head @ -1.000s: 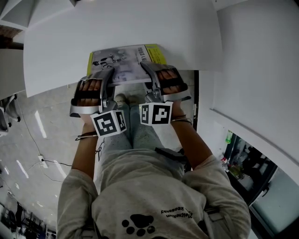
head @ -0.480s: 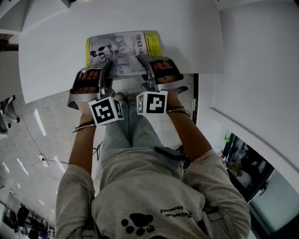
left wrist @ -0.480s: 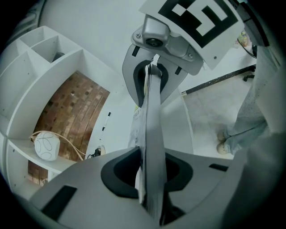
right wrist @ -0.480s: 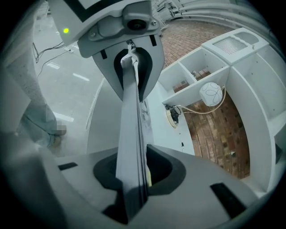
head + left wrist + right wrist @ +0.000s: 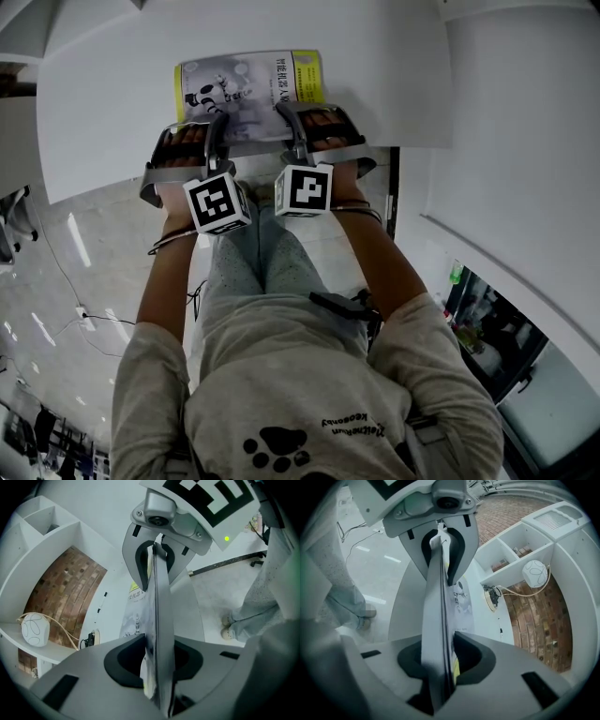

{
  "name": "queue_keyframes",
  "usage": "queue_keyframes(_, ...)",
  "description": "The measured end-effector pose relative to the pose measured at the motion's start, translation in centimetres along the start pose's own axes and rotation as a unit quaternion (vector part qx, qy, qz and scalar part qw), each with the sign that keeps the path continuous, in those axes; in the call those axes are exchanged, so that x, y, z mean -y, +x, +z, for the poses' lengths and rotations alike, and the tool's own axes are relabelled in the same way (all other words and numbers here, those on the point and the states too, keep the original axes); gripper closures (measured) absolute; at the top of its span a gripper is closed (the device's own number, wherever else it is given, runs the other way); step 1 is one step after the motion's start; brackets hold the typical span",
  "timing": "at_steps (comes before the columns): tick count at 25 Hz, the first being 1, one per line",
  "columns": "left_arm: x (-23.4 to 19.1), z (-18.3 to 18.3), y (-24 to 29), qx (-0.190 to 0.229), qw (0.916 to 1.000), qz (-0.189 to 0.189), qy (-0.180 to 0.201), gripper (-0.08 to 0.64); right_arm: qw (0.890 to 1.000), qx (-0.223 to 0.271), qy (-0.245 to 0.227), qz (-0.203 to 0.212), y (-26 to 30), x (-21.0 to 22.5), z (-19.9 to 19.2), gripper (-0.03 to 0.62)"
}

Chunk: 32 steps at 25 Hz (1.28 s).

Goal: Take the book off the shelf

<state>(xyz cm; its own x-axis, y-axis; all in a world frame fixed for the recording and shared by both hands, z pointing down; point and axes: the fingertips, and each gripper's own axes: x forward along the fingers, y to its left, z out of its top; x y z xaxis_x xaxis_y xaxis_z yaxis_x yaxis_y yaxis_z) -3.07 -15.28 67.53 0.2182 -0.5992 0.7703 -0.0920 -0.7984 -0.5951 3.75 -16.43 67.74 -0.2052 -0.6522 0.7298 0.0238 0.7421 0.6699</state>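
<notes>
Both claws have the book (image 5: pixel 246 89) pinched by its near edge; left gripper (image 5: pixel 217 127) and right gripper (image 5: pixel 289 120) sit side by side, each one's jaws clamped tight on the thin edge of the pages in its own view; the book's out over the white table (image 5: pixel 103 122), cover up, yellow strip on the right; can't tell whether it's resting on the top or just above it; the brick-backed shelf (image 5: pixel 44 531) is off to the side.
</notes>
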Motion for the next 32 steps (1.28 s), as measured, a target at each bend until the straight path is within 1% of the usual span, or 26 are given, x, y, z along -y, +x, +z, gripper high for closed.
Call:
queue_keyframes(3, 0.1, -0.2, 0.4, -0.005, 1.0000, -0.008, -0.003, 0.460, 1.000, 0.003, -0.005, 0.008, 0.6, -0.2, 0.0, 0.492)
queue_keyframes(7, 0.5, -0.5, 0.7, -0.017, 0.9990, -0.037, -0.019, 0.420, 0.999, -0.015, -0.018, 0.025, 1.0, -0.6, -0.4, 0.468)
queue_keyframes(8, 0.6, -0.5, 0.7, -0.019, 0.9986, -0.045, -0.021, 0.411, 0.999, -0.018, -0.016, 0.030, 1.0, -0.6, -0.4, 0.458)
queue_keyframes(11, 1.0, -0.5, 0.6, -0.020, 0.9967, -0.076, -0.021, 0.383, 0.999, -0.019, -0.006, 0.044, 1.0, -0.4, -0.5, 0.401)
queue_keyframes(13, 1.2, -0.5, 0.4, -0.020, 0.9947, -0.099, -0.020, 0.362, 0.998, -0.017, 0.000, 0.053, 0.7, -0.4, -0.5, 0.383)
queue_keyframes(17, 1.7, -0.4, -0.4, -0.018, 0.9904, -0.135, -0.023, 0.341, 0.996, -0.005, 0.015, 0.089, 0.1, -1.3, -0.1, 0.369)
queue_keyframes(21, 2.6, -0.3, -1.0, -0.014, 0.9863, -0.163, -0.018, 0.334, 0.992, -0.009, 0.003, 0.128, -0.5, -2.5, -0.3, 0.349)
queue_keyframes(24, 3.2, 0.0, -1.4, -0.007, 0.9835, -0.179, -0.022, 0.333, 0.988, -0.005, 0.002, 0.152, -1.0, -3.5, -0.2, 0.347)
queue_keyframes(30, 3.9, 0.6, -2.3, 0.007, 0.9783, -0.205, -0.029, 0.331, 0.984, 0.008, 0.013, 0.177, -2.0, -4.2, 0.4, 0.347)
queue_keyframes(32, 4.0, 0.9, -2.6, 0.017, 0.9771, -0.208, -0.042, 0.331, 0.983, 0.020, 0.027, 0.183, -2.4, -4.2, 0.9, 0.347)
